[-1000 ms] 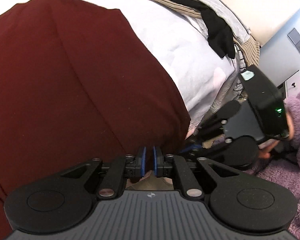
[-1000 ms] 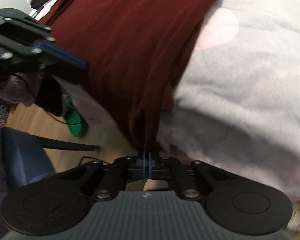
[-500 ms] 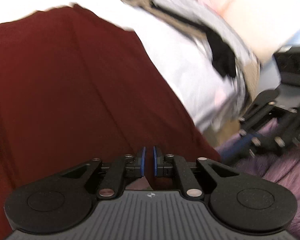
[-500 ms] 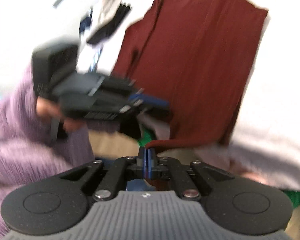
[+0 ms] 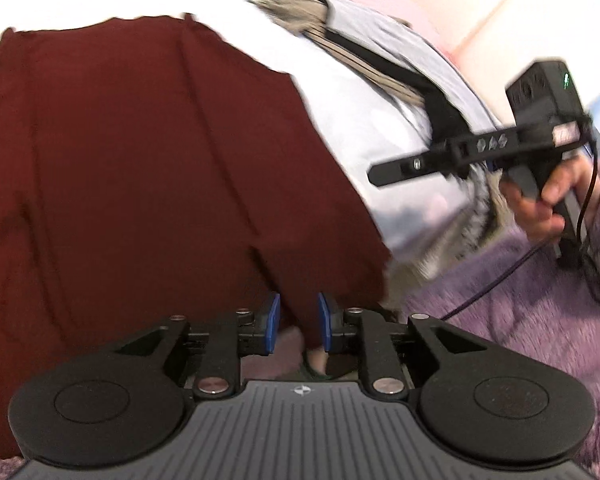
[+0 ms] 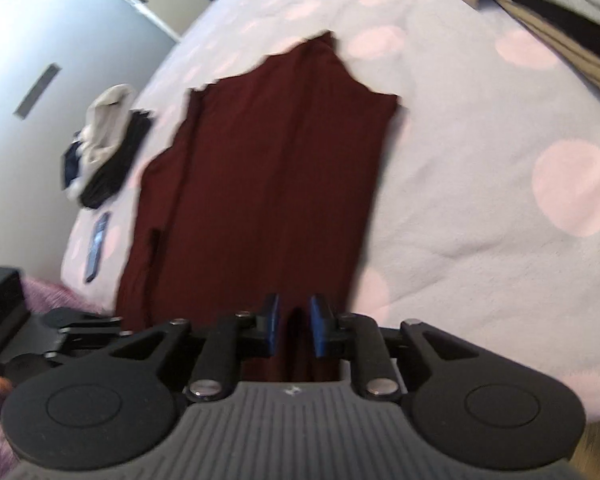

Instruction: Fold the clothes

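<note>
Both grippers' jaws, lately clamped, are opening around maroon garment (image 6: 260, 184) (hem between).

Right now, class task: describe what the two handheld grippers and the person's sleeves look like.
Both the left gripper and right gripper are matte black, with blue pads, silver pivot bolts and a ribbed grey base. A dark cable trails from the right one. The sleeves are fluffy purple.

A bed (image 6: 480, 184) under a pale cover with pink dots carries a dark red garment (image 6: 260, 184) spread flat, with a small pile of dark and light clothes (image 6: 104, 152) and a phone (image 6: 96, 248) to the garment's left near the edge, and striped and grey clothes (image 5: 380, 52) heaped beyond its right side.
</note>
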A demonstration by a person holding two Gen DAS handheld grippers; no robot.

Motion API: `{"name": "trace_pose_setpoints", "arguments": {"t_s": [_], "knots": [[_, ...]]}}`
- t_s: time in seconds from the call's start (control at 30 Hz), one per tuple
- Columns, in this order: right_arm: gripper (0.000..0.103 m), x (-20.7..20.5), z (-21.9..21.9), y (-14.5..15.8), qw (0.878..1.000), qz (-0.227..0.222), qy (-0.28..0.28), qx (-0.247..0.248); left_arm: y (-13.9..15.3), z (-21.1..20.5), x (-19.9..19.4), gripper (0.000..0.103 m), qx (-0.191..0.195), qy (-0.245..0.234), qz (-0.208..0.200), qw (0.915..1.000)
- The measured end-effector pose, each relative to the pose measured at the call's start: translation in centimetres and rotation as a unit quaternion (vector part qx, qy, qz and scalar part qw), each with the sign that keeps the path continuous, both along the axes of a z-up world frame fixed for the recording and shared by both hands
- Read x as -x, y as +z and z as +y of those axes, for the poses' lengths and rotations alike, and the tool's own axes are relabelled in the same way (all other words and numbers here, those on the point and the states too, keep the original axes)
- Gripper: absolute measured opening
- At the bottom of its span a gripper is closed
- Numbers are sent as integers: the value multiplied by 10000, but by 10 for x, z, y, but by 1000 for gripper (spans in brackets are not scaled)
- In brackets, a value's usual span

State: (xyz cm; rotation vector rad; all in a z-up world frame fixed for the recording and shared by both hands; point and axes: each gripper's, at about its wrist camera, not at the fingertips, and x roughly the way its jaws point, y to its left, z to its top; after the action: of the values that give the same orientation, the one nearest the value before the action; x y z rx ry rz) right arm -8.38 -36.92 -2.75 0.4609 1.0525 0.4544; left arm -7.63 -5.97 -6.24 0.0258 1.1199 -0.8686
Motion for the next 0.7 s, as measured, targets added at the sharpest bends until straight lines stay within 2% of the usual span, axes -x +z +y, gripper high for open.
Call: {"name": "trace_pose_setpoints", "arguments": {"t_s": [0.07,0.27,0.47,0.53,0.57,0.6,0.7], "knots": [[32,10,4,2,9995,-134,249,113,-1,-10,3,18,-15,-196,-73,9998],[32,37,34,-4,9903,-49,1067,887,-4,-17,0,18,-235,-245,-189,9992],[32,40,57,-34,9788,304,1405,1461,-1,-19,0,18,-198,-298,-336,9988],[30,38,59,-41,9786,317,1436,1443,1,-20,2,18,-153,-340,-429,9984],[23,37,60,-43,9788,313,1435,1428,2,-19,3,18,-134,-344,-460,9983],[12,36,60,-44,9793,306,1432,1401,3,-19,4,18,-112,-341,-485,9982],[6,36,56,-42,9823,318,1436,1157,7,-16,4,18,-82,-294,-545,9980]]}}
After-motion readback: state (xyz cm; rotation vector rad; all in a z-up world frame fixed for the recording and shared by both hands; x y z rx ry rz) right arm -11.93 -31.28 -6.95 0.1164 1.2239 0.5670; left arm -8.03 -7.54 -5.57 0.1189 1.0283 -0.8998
